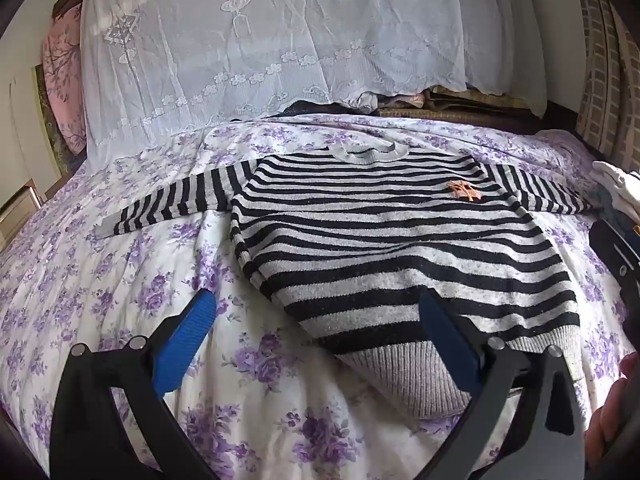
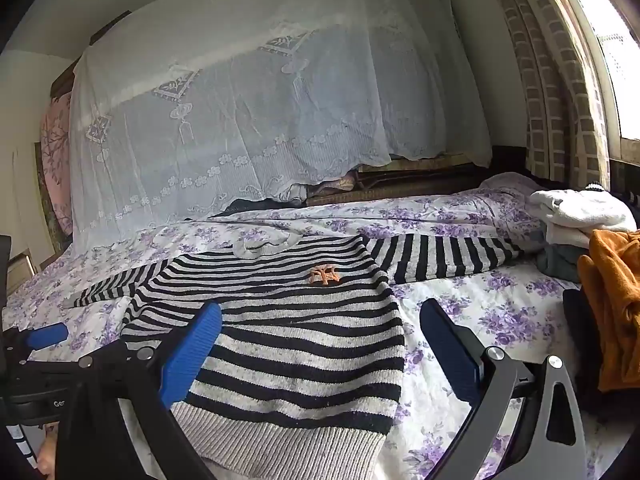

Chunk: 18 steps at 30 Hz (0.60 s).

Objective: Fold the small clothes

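Note:
A black-and-grey striped sweater (image 1: 380, 236) lies flat, front up, on the floral bedspread (image 1: 120, 300), both sleeves spread out, a small orange emblem (image 1: 464, 191) on its chest. My left gripper (image 1: 316, 320) is open over the sweater's lower left hem corner, its right finger above the ribbed hem. The sweater also shows in the right wrist view (image 2: 288, 340). My right gripper (image 2: 320, 340) is open over the lower right hem corner, its left finger above the fabric. Neither holds anything.
A white lace cloth (image 2: 260, 120) drapes the headboard behind. A pile of clothes, white (image 2: 580, 212) and mustard orange (image 2: 616, 300), sits at the bed's right edge. A checked curtain (image 2: 560, 100) hangs by the window. The left gripper's fingertip (image 2: 46, 336) shows at far left.

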Each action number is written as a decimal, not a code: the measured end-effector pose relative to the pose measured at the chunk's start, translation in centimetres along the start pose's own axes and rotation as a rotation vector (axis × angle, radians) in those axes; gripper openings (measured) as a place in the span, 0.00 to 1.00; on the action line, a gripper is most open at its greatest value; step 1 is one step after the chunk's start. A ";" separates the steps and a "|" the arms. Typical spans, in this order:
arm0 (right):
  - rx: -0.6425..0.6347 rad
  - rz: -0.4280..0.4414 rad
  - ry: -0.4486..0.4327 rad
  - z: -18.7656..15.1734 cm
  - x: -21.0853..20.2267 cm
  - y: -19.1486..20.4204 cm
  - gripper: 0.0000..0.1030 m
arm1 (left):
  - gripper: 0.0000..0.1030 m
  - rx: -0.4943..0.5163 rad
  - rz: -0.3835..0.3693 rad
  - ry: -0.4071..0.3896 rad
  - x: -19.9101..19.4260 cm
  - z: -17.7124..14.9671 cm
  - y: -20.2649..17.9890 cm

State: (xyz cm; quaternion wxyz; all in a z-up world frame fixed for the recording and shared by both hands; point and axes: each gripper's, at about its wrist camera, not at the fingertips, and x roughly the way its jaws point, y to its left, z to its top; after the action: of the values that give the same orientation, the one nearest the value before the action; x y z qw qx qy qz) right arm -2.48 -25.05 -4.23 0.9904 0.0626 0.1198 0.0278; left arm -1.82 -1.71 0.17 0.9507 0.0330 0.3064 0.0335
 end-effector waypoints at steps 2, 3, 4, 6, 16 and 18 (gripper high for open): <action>-0.005 -0.003 -0.001 -0.1 -0.1 0.2 0.97 | 0.96 -0.001 0.002 -0.001 0.0 0.0 0.1; -0.006 -0.003 0.000 0.0 -0.1 0.2 0.97 | 0.96 -0.002 0.003 -0.001 0.0 0.0 0.1; -0.005 -0.001 -0.003 0.0 -0.1 0.0 0.97 | 0.96 -0.001 0.005 -0.001 -0.1 -0.1 0.1; -0.005 0.002 -0.006 0.0 -0.1 -0.1 0.97 | 0.96 0.001 0.009 0.002 -0.1 0.1 0.0; -0.012 0.007 -0.012 0.1 0.1 -0.5 0.97 | 0.96 0.004 0.013 0.005 -0.4 0.4 0.0; -0.010 0.010 -0.009 0.3 0.3 -0.4 0.97 | 0.96 0.004 0.014 0.007 -0.4 0.4 0.0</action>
State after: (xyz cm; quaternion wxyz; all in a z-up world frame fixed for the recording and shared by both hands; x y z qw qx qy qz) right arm -2.10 -25.47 -4.10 0.9911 0.0581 0.1147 0.0332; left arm -1.89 -1.72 0.74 0.9493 0.0370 0.3096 0.0396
